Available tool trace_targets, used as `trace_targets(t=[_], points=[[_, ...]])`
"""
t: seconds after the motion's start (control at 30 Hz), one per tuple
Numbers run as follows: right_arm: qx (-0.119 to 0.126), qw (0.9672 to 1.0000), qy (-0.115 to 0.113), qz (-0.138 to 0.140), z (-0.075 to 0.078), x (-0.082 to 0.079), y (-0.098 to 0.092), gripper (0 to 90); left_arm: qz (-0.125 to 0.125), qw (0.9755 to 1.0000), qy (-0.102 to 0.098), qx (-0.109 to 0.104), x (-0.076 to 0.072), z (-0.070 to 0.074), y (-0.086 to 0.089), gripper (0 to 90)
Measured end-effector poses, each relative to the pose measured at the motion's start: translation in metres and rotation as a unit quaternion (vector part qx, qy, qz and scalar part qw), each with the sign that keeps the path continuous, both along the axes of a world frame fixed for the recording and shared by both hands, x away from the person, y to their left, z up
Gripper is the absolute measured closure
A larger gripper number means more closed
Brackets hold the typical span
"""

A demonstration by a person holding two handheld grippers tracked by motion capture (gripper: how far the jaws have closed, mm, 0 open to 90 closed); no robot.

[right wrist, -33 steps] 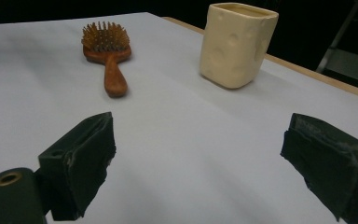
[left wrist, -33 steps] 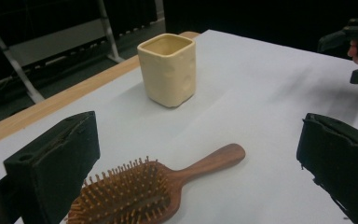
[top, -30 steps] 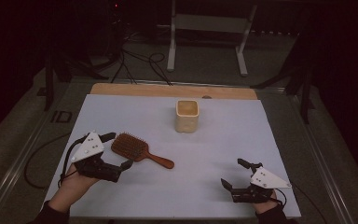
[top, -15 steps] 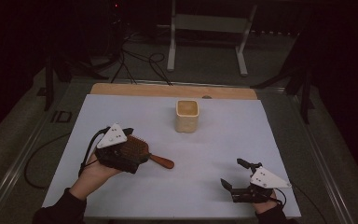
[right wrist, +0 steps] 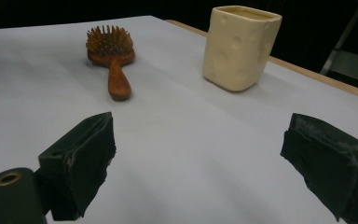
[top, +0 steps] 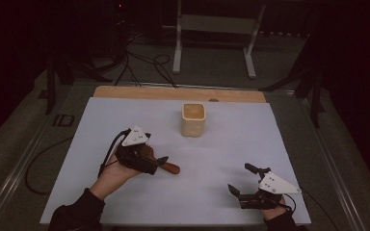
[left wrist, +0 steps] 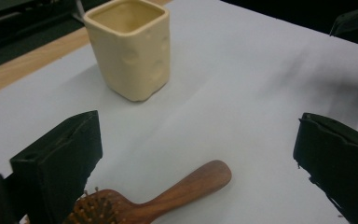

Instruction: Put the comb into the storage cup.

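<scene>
A wooden hairbrush lies bristles-up on the white mat; its handle [top: 171, 168] pokes out to the right from under my left gripper [top: 155, 162]. In the left gripper view the jaws stand wide open, and my left gripper [left wrist: 198, 149] is just above the brush handle [left wrist: 186, 186], with the bristles at the near left jaw. A cream square cup [top: 193, 119] stands upright beyond it. My right gripper [top: 239, 178] rests open near the front right. In the right gripper view, my right gripper [right wrist: 196, 154] holds nothing, and the brush [right wrist: 111, 51] and cup [right wrist: 240, 46] lie farther off.
The white mat [top: 250, 139] covers the table, with a wooden strip [top: 139, 92] along its far edge. A metal stand [top: 212, 29] and cables [top: 139, 62] sit on the dark floor behind. A cable trails from the left gripper off the table's left side.
My left gripper has moved right and forward from the mat's left side to sit over the brush head. The right gripper, cup and brush have stayed put.
</scene>
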State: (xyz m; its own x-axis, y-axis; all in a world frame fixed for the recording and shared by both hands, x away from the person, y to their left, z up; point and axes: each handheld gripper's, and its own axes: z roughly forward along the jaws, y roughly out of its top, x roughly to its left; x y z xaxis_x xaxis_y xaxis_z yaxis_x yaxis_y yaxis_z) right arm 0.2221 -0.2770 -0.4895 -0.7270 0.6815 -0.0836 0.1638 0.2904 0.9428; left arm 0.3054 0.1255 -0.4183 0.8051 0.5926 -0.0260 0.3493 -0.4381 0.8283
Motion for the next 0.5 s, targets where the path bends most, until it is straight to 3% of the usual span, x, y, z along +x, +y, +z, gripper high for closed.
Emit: trace_targets(t=[0.23,0.5], points=[[0.001,1.0,0.0,0.001,0.0,0.0,0.0,8.6,-0.021,0.9997,0.011,0.008,0.004,-0.014,-0.009,10.3],[0.001,1.0,-0.001,0.001,0.0,0.001,0.0,8.6,-0.018,0.9996,0.018,0.011,0.009,-0.025,-0.018,18.4]])
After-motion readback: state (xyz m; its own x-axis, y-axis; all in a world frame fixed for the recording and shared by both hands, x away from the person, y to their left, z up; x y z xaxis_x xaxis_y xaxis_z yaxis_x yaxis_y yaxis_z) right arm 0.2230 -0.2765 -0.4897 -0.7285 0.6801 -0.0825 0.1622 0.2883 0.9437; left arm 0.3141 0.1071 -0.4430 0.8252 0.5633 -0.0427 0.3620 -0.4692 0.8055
